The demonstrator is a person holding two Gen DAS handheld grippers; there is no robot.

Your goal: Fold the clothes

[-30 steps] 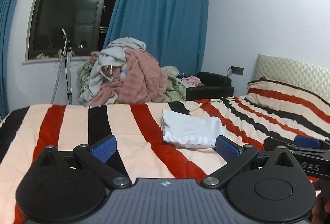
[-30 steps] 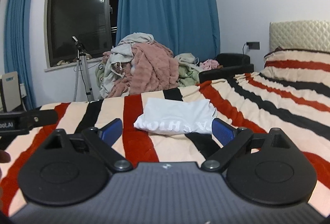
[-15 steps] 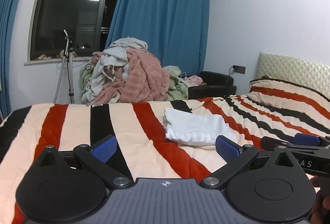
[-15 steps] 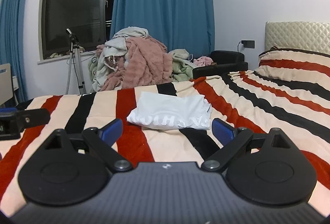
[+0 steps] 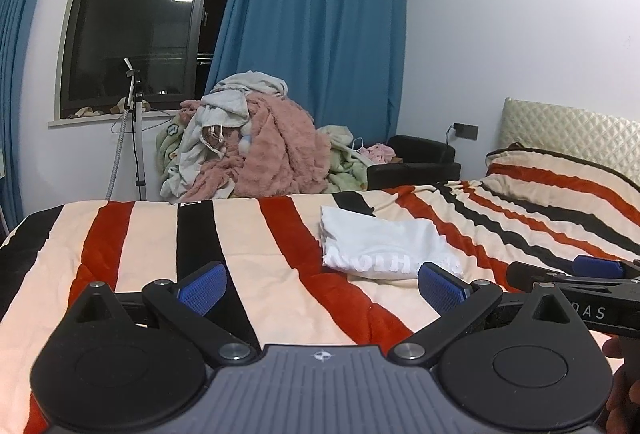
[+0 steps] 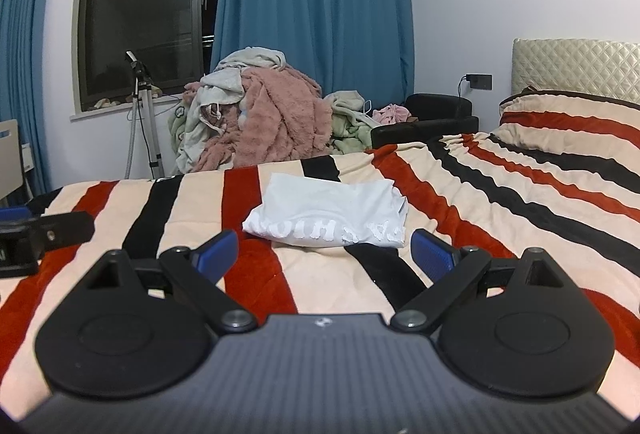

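A folded white T-shirt [image 5: 384, 242] [image 6: 332, 212] with white lettering on its near edge lies on the striped bedspread [image 5: 160, 246] [image 6: 500, 202]. My left gripper [image 5: 320, 284] hovers above the bed, short of the shirt and to its left, open with nothing between its blue pads. The shirt sits just beyond my right gripper [image 6: 324, 252], which is open and empty too. Each gripper shows at the edge of the other's view: the right one [image 5: 576, 274] low on the right, the left one [image 6: 40, 234] on the left.
A heap of unfolded clothes and a pink blanket [image 5: 256, 146] [image 6: 260, 118] rises behind the bed's far edge. A tripod [image 5: 136, 122] stands under the dark window. A black armchair [image 6: 432, 118] and a quilted headboard [image 5: 572, 130] lie to the right.
Both grippers have pulled back and risen a little from the folded shirt, so it sits farther away in both views. Both stayed open.
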